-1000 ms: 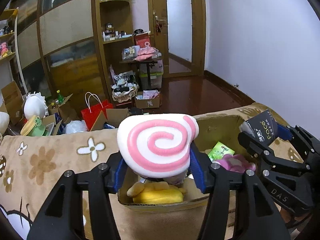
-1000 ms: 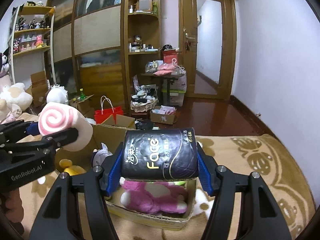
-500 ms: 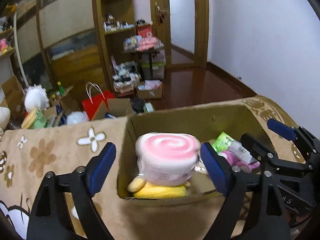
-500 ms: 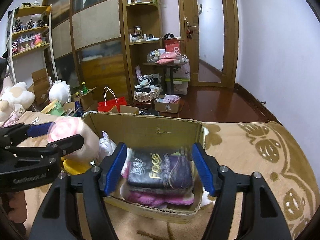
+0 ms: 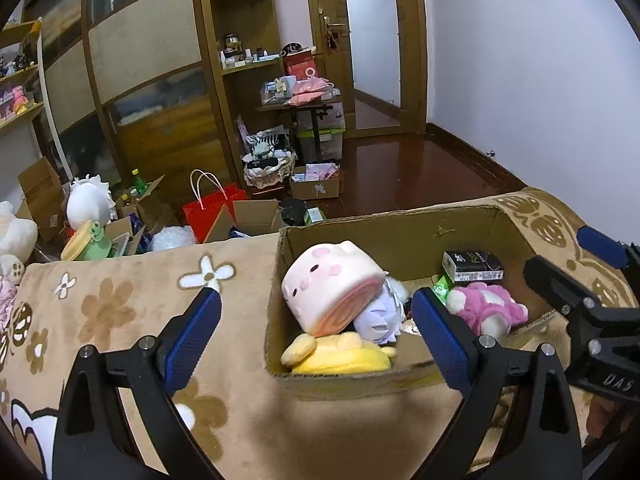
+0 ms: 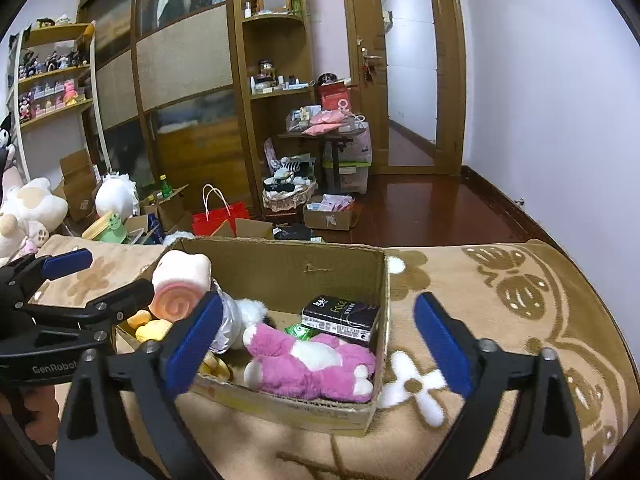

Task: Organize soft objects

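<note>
left gripper [image 5: 316,334] opening wide, gripping nothing, above pink swirl plush [image 5: 332,284] lying in cardboard box [image 5: 360,380]. right gripper [image 6: 316,344] likewise opening, empty, over black tissue pack [image 6: 340,319].

Pink swirl plush [image 5: 332,284], pink-and-white plush [image 6: 310,364], black tissue pack [image 6: 340,314], tan flower-patterned blanket [image 5: 120,304], brown box [image 6: 304,268]

Left gripper [image 5: 316,320] jaws opening over a cardboard box [image 5: 394,226], pink swirl-roll plush [image 5: 330,280] resting free on a yellow plush [image 5: 340,358], pink bear [image 5: 486,310] beside a black tissue pack [image 5: 472,266]

Both wrist views — left and right — look close, obliquely down into the shared cardboard box [image 5: 400,236] [image 6: 280,258], doorway far.
</note>
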Demonstrator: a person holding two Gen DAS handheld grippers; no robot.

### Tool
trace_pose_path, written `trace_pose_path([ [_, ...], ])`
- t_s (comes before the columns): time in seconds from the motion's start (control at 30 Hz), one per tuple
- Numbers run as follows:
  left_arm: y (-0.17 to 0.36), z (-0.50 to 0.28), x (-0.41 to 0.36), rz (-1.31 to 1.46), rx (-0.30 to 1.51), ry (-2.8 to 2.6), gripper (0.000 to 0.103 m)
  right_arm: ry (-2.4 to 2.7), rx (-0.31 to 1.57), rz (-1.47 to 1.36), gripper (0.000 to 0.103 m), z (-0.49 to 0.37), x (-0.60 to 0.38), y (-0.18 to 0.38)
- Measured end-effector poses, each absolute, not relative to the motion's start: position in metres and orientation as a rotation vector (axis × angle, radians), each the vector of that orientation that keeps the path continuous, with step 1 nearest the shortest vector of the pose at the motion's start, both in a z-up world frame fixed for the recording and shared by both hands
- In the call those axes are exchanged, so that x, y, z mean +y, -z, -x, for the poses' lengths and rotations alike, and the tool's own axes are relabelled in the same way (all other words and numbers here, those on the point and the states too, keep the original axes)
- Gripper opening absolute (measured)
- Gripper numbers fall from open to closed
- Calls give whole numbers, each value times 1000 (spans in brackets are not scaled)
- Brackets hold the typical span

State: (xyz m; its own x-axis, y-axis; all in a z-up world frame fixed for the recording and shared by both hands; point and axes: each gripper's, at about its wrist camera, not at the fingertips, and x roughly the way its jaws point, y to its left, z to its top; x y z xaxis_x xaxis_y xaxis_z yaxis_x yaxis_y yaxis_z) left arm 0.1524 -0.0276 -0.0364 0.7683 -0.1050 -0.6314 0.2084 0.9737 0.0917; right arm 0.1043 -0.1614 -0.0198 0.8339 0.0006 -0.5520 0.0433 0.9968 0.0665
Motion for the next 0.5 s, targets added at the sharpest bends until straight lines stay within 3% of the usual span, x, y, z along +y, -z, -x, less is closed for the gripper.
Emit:
trace_pose_path([
  [0.5,-2,-96,8,-88,647,111,101,60,558,-88,103,-54,-167,-22],
])
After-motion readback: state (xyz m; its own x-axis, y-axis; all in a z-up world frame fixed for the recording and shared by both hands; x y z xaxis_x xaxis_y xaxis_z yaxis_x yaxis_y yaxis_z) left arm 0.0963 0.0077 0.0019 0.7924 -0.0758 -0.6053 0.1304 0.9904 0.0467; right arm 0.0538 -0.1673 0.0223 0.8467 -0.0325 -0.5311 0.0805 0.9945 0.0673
